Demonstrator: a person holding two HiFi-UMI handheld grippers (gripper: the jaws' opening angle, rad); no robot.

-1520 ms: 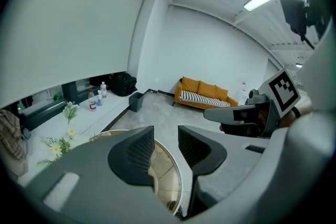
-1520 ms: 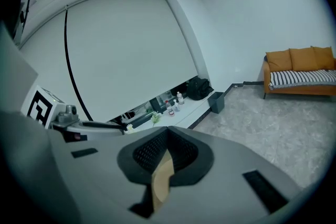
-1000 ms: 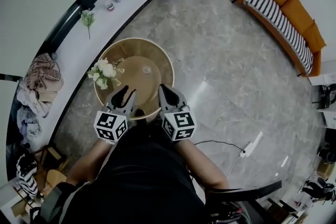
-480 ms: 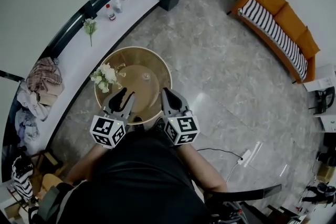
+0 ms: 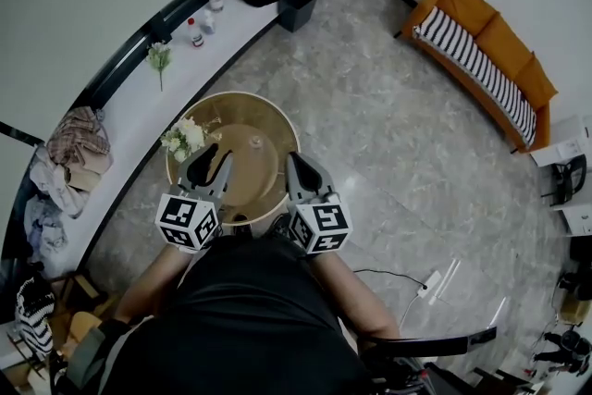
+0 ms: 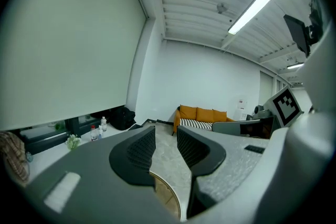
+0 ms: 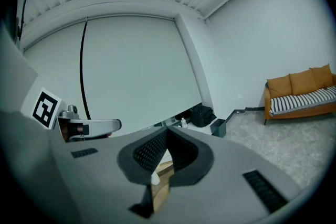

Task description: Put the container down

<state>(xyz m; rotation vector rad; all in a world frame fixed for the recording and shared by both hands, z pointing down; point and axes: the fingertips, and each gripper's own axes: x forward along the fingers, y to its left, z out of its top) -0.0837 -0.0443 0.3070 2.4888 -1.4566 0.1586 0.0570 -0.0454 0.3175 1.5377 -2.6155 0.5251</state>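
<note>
A small pale container stands near the middle of the round wooden table, apart from both grippers. My left gripper hovers over the table's near left part, next to a bunch of white flowers. In the left gripper view its jaws stand shut to a narrow slit with nothing between them. My right gripper is at the table's near right edge. Its tips meet, shut and empty. Below them a small white thing shows on the wood.
A long white ledge runs along the wall with bottles, a small plant and a pile of clothes. A black bin stands at its end. An orange sofa and a power strip are to the right.
Both grippers stay shut over the table's near edge. The left one has edged slightly left and forward. The head view has drifted a little.
</note>
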